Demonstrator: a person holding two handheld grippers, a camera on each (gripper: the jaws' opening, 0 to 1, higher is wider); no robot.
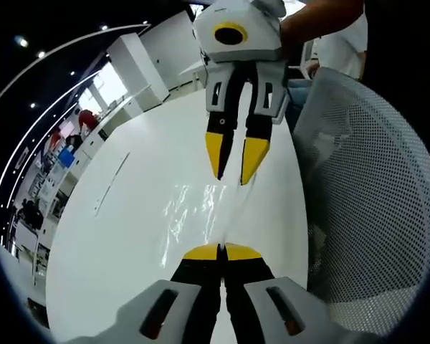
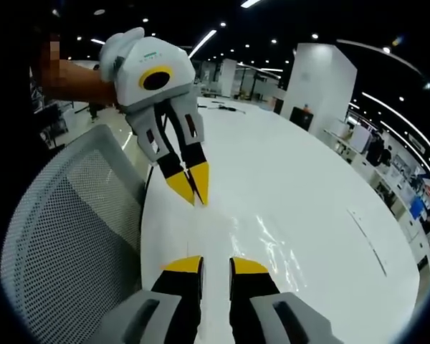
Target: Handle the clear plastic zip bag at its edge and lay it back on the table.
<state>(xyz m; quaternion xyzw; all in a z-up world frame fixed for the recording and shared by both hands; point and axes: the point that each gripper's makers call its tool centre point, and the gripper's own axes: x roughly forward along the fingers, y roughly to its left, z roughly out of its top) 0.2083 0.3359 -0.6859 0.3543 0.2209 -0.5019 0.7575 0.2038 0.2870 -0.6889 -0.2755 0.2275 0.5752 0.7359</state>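
The clear plastic zip bag (image 1: 201,208) lies flat on the white table (image 1: 115,244), catching glints of light. My left gripper (image 1: 221,251) is shut on the bag's near edge, its yellow tips pressed together. Opposite it, my right gripper (image 1: 233,175) hangs over the bag's far edge with its yellow tips apart and nothing between them. In the right gripper view the bag (image 2: 269,240) spreads across the table (image 2: 308,179). There my right gripper (image 2: 216,265) stands open at the bottom, and my left gripper (image 2: 193,195) pinches the bag's edge by the table rim.
A grey mesh chair back (image 1: 365,193) stands against the table's edge, also seen as the chair back (image 2: 72,229) beside the left gripper. A thin slot (image 2: 369,240) runs along the table top. Desks and people fill the far room.
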